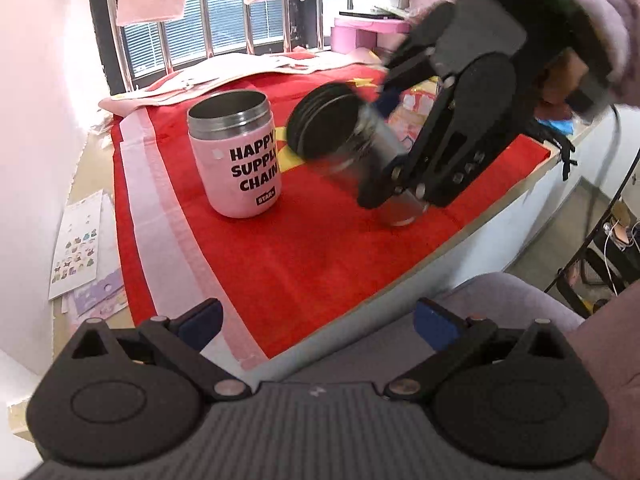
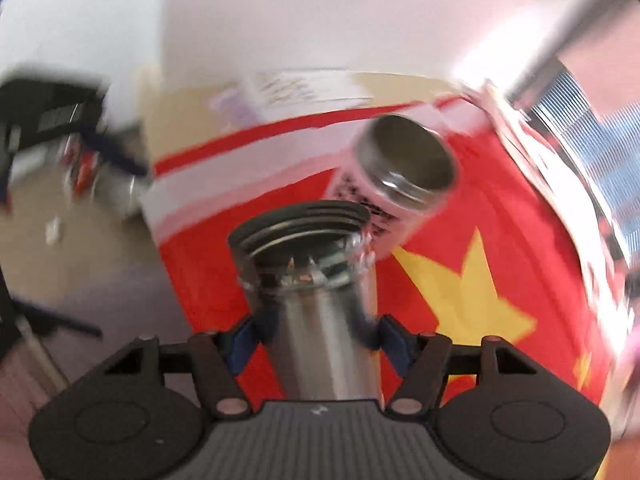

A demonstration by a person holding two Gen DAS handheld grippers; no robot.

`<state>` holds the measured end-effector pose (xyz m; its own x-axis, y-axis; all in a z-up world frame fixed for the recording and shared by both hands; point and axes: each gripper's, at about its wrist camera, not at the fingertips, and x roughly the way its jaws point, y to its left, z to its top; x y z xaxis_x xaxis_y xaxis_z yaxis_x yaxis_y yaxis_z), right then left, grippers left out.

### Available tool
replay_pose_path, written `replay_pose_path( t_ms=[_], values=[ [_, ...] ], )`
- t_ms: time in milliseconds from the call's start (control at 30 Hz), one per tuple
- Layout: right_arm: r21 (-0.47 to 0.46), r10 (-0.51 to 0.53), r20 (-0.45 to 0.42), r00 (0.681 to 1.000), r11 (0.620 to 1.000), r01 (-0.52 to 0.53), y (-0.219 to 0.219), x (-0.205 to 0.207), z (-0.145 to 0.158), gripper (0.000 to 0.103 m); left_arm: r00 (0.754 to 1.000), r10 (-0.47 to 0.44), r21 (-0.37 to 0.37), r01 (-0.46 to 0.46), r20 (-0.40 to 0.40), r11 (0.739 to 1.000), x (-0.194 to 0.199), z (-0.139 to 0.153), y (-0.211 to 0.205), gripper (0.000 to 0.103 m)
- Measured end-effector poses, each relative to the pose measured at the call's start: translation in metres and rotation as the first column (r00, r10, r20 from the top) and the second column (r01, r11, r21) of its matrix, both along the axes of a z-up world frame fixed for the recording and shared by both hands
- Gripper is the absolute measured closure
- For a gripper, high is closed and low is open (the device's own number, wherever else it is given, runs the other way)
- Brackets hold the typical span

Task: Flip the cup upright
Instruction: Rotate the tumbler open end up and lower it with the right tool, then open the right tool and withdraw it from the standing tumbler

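A steel cup [image 1: 352, 148] with a black threaded rim hangs tilted above the red cloth [image 1: 304, 248], mouth up and to the left. My right gripper [image 1: 394, 152] is shut on its body. In the right wrist view the steel cup [image 2: 320, 320] sits between the blue pads [image 2: 244, 340] of my right gripper [image 2: 316, 340]. A pink cup [image 1: 240, 156] printed "HAPPY SUPPLY CHAIN" stands upright to its left, and also shows in the right wrist view [image 2: 404, 172]. My left gripper [image 1: 318, 322] is open and empty, near the table's front edge.
The red cloth with yellow stars [image 2: 472, 296] covers the table. Sticker sheets and papers [image 1: 80, 248] lie on the bare table at left. A barred window [image 1: 208, 20] is behind. A chair and cables [image 1: 600, 256] stand off the right edge.
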<state>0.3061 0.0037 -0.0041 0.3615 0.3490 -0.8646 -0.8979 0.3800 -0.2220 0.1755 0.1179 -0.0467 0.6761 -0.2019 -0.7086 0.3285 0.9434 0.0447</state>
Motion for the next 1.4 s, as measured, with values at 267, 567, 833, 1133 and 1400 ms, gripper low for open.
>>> replay_pose_path(
  t_ms=[267,567,833,1133,1400],
  values=[
    [0.312,-0.353,-0.176,0.919,0.865,0.392,-0.056,0.012,0.001,0.04,1.0,0.005,-0.039,-0.004,0.023,0.999,-0.001,0.002,0.001,0.0],
    [0.412,-0.461,-0.31,0.831,0.723,0.555,-0.076,0.018,-0.006,0.04,0.999,0.017,-0.047,-0.015,0.04,0.999,-0.005,0.007,-0.001,0.0],
    [0.526,-0.497,-0.167,0.851,0.685,0.504,-0.068,0.006,0.004,0.04,0.997,0.049,-0.083,-0.044,0.06,0.996,0.0,0.009,0.003,0.0],
    [0.53,-0.559,-0.078,0.826,0.678,0.509,-0.055,0.013,-0.036,0.041,0.988,0.131,-0.103,-0.123,0.079,0.987,0.014,0.007,0.001,0.0],
    [0.563,-0.551,-0.024,0.834,0.682,0.467,-0.056,0.008,-0.046,0.039,0.977,0.192,-0.096,-0.184,0.088,0.978,0.013,0.006,-0.004,0.0]
  ],
)
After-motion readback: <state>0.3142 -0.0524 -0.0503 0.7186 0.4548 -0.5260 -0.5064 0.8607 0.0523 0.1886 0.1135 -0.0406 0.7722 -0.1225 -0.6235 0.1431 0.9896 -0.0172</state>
